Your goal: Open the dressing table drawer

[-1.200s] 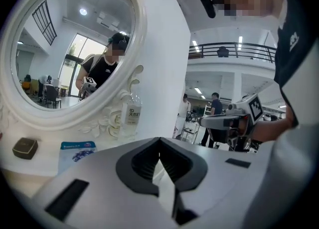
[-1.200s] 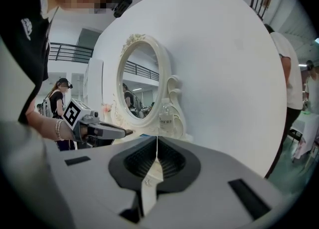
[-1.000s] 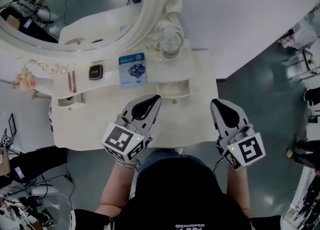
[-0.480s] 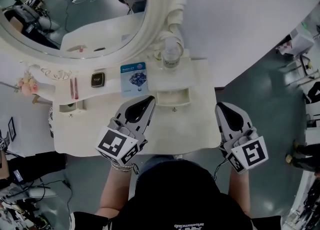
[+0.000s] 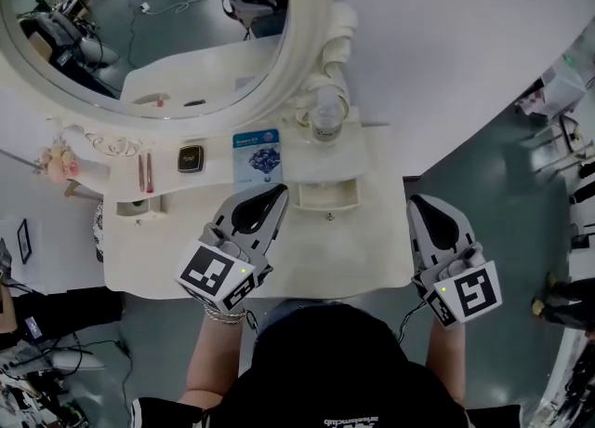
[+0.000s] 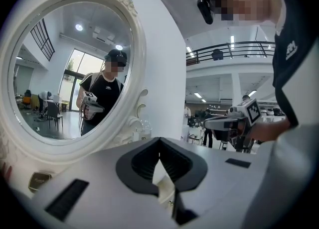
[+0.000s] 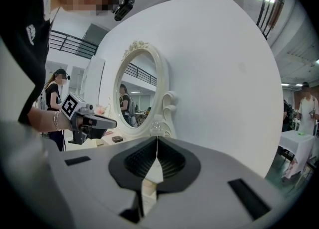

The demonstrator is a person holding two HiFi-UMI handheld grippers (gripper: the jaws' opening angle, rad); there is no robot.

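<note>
White-shelled left gripper (image 5: 279, 193) and right gripper (image 5: 416, 203) hang over the dressing table's (image 5: 358, 259) near edge, jaws pressed together on nothing. Just beyond the left tips sits the small drawer (image 5: 325, 196). It would be best to part one gripper's jaws, pinch the knob (image 5: 328, 217) squarely and pull straight back.

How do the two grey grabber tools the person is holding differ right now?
The left grey gripper hovers over the white dressing table top, tip beside the small white drawer; the right grey gripper hangs just past the table's right edge. The left leans rightward, the right leftward. Both have fingers shut, empty.
</note>
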